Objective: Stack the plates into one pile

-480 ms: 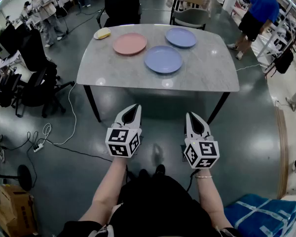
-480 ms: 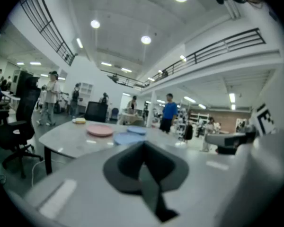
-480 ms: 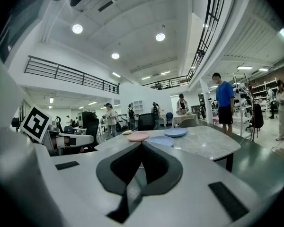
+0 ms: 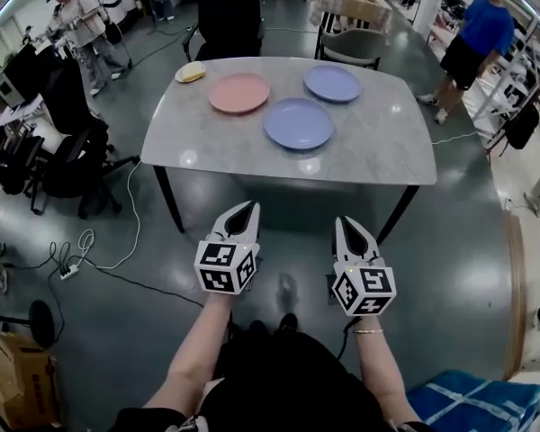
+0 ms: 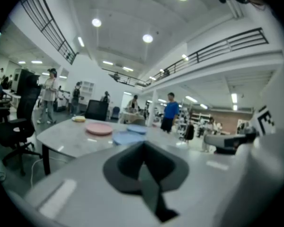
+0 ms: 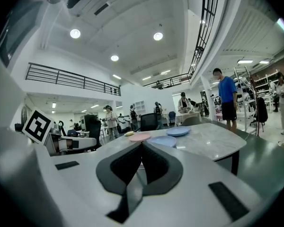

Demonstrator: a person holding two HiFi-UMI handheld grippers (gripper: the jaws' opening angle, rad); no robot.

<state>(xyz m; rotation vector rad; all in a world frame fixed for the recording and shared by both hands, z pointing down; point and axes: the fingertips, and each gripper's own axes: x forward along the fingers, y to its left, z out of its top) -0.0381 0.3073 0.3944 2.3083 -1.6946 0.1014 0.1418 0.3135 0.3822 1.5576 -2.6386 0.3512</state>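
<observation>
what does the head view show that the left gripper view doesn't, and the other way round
Only the head view: the person's forearms, the marker cube on the left gripper, a power strip on the floor, a blue crate.
Only the left gripper view: ceiling lights, a balcony railing.
Both: the table, the pink plate, two blue plates, all lying apart, and a person in a blue shirt.

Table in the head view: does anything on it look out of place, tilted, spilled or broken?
Nothing stands out. The pink plate, the near blue plate and the far blue plate lie flat and apart on the table, not yet stacked. A small yellow item sits at its far left corner. No spill or damage shows.
</observation>
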